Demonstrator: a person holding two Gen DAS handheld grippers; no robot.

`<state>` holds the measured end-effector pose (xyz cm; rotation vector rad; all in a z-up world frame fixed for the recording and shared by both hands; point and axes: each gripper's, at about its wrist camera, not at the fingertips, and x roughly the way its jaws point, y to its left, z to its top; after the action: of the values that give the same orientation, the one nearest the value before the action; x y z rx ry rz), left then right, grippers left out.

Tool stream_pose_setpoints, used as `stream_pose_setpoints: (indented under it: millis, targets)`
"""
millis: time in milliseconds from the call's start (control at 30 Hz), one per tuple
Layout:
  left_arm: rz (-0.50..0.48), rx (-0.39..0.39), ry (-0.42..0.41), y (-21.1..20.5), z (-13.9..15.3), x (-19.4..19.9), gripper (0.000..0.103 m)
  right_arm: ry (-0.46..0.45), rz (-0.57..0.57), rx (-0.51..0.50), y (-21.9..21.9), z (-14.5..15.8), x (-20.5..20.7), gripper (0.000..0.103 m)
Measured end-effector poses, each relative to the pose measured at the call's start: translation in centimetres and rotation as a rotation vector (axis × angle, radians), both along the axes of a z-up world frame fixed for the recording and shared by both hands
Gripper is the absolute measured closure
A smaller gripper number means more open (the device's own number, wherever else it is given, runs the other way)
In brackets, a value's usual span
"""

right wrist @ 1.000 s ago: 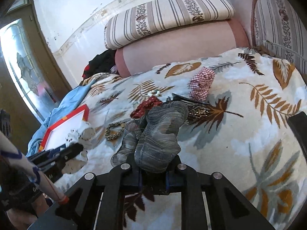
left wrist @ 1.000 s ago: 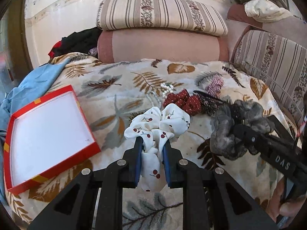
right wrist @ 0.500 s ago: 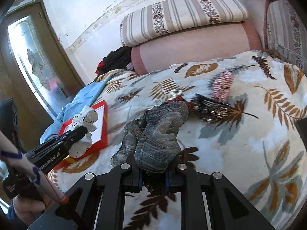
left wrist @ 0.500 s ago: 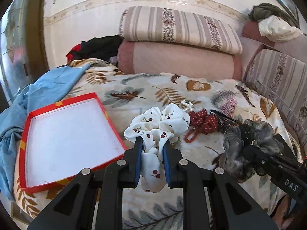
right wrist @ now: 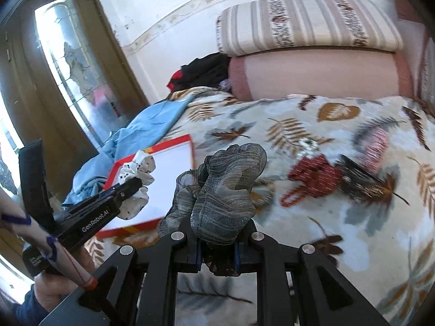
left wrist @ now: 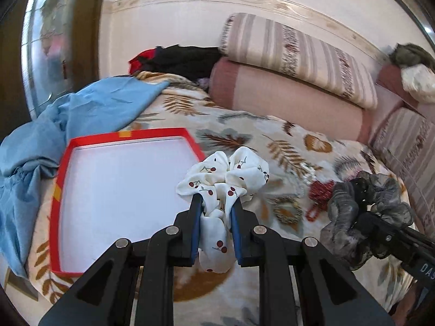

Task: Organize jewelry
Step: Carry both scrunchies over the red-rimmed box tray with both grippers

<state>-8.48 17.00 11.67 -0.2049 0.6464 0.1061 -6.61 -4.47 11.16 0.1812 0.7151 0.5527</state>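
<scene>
White fabric dotted with cherries, a scrunchie (left wrist: 225, 174), is pinched between the narrow jaws of the left gripper (left wrist: 214, 203), held just at the right edge of the red-rimmed box (left wrist: 130, 134) on the leaf-print blanket (left wrist: 239, 135). Right of the box, the right gripper (right wrist: 217, 241) clamps a grey scrunchie (right wrist: 225, 182). Farther right of the box, a red beaded piece (right wrist: 315, 176) lies on the blanket.

A bed covered by a leaf-print blanket (left wrist: 244, 135) carries everything. On its left lies an open red box (left wrist: 58, 190) with a white inside, a blue cloth (left wrist: 81, 114) just beyond it. To the right lie a red beaded piece (right wrist: 315, 176), a dark hair accessory (right wrist: 359, 179) and a pink checked scrunchie (right wrist: 376, 144). A pink bolster (left wrist: 285, 100) lies along the far edge.
</scene>
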Motion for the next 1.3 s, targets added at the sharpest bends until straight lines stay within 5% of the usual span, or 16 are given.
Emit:
stream_pose_setpoints:
  millis: [500,700,933,1133,1267,1300]
  targets:
    - [0.202,-0.048,0.074,14.1,-0.1,5.2,0.084,0.083,0.168,0.01,13.3,1.5,9.3,0.086]
    - [0.266,-0.077,0.186,19.1,-2.6,9.6,0.084,0.132,0.201,-0.032,19.5,0.1,13.8,0.086]
    - [0.286,-0.168,0.271,21.6,-6.1,12.1,0.084,0.213,0.218,-0.056,24.6,-3.2,18.3,0.086]
    - [0.313,-0.14,0.276,21.6,-6.5,12.8,0.082,0.262,0.205,-0.077,26.6,-5.5,20.3,0.084]
    - [0.32,-0.136,0.269,21.9,-6.7,13.0,0.067,0.269,0.191,-0.111,27.1,-6.5,20.8,0.081]
    - [0.318,-0.136,0.264,21.9,-6.7,13.0,0.063,0.265,0.181,-0.123,27.1,-6.6,20.8,0.072]
